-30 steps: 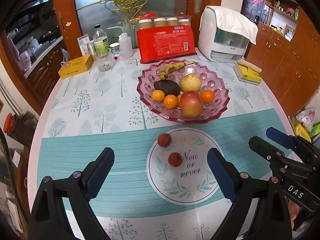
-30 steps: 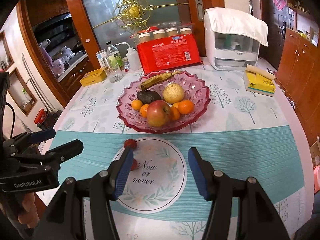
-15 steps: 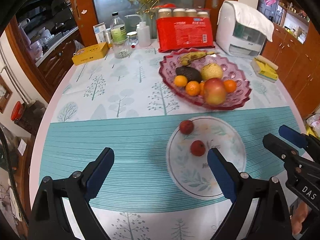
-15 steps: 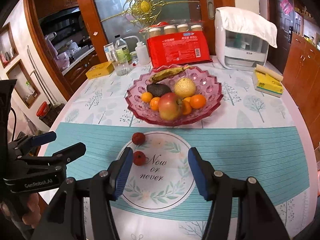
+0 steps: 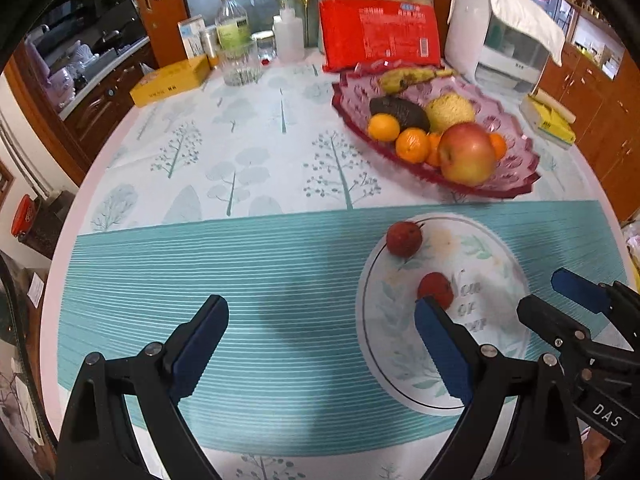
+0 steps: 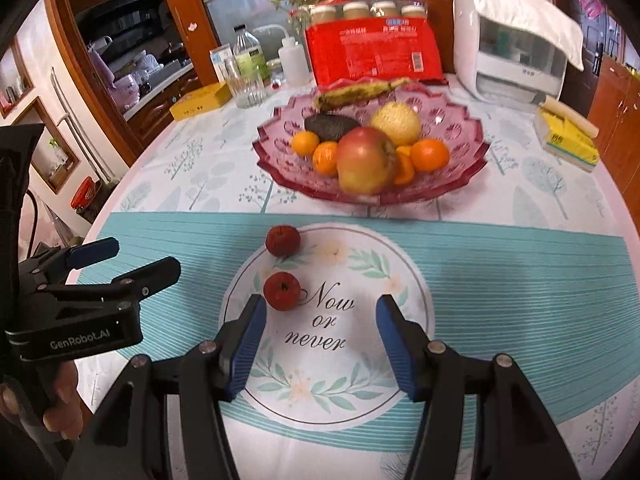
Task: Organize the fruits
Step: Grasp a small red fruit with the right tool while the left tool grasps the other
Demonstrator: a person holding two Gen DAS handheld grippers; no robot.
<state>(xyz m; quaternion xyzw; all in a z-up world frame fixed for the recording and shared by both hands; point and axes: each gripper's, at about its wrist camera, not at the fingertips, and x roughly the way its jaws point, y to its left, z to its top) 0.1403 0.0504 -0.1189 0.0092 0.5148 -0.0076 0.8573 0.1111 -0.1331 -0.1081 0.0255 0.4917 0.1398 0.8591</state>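
Observation:
Two small red fruits lie on the tablecloth's printed white circle: the far one [image 6: 283, 241] [image 5: 404, 239] at its rim, the near one [image 6: 282, 291] [image 5: 436, 290] just ahead of my right gripper's left finger. My right gripper [image 6: 320, 328] hangs open over the circle, nothing between its pads. My left gripper [image 5: 320, 332] is open wide above the teal stripe, left of the fruits; its right finger [image 5: 440, 344] sits just in front of the near fruit. A pink glass bowl [image 6: 460, 120] [image 5: 352, 96] behind holds an apple [image 6: 366, 160], oranges, an avocado, a pear and a banana.
At the table's back stand a red packet [image 6: 372, 52], jars, a white appliance [image 6: 516, 60], bottles, a glass [image 6: 250, 88] and a yellow box [image 6: 200, 102]. A yellow tissue pack [image 6: 568, 138] lies at the right. Wooden cabinets surround the round table.
Both grippers have come down and closer to the table. The two red fruits now appear larger and nearer the fingers. Neither gripper's opening has changed.

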